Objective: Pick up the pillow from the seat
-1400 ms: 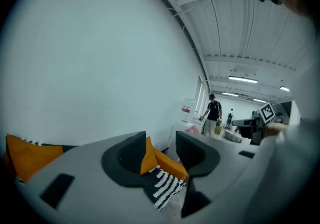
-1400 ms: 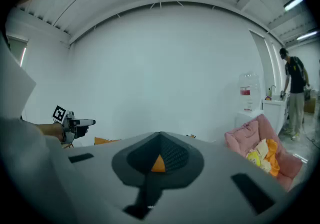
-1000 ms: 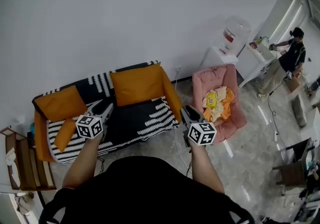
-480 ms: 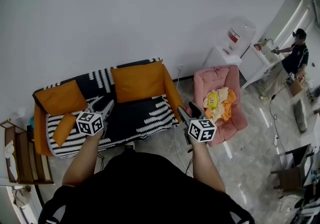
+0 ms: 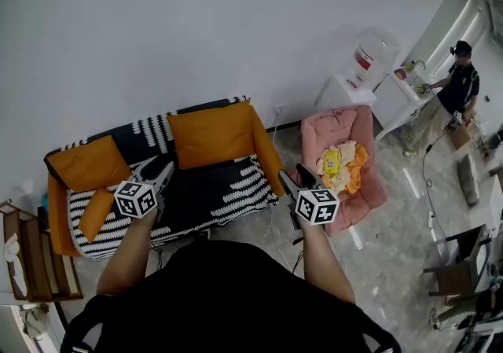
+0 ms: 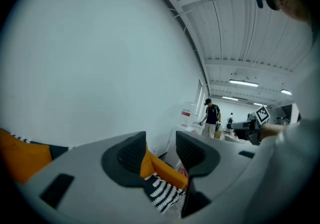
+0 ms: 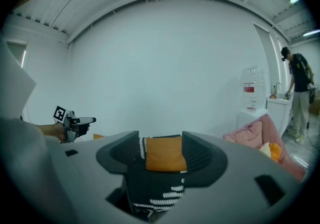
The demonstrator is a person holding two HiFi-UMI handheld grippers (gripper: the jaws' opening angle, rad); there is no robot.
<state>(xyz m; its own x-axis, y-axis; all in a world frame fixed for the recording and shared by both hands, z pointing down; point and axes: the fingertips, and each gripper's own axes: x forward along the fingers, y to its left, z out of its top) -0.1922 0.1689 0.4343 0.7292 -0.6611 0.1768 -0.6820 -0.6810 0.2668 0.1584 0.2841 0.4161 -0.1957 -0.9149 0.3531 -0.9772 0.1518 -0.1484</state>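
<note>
Pillow [image 5: 208, 133] on sofa [image 5: 228, 188], well ahead of both tongs. Right tongs [image 5: 292, 178] jaws just opened, empty; left tongs [image 5: 163, 170] apart, empty. Reach-in looks next.

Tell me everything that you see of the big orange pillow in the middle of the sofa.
The big pillow is plain orange, roughly square, and looks like soft cloth with slight creases. It stands upright at the back of the sofa, on the black seat cover with white stripes, and leans on the backrest. Its right edge seems to touch the orange armrest. Nothing grips it or lies on it.
</note>
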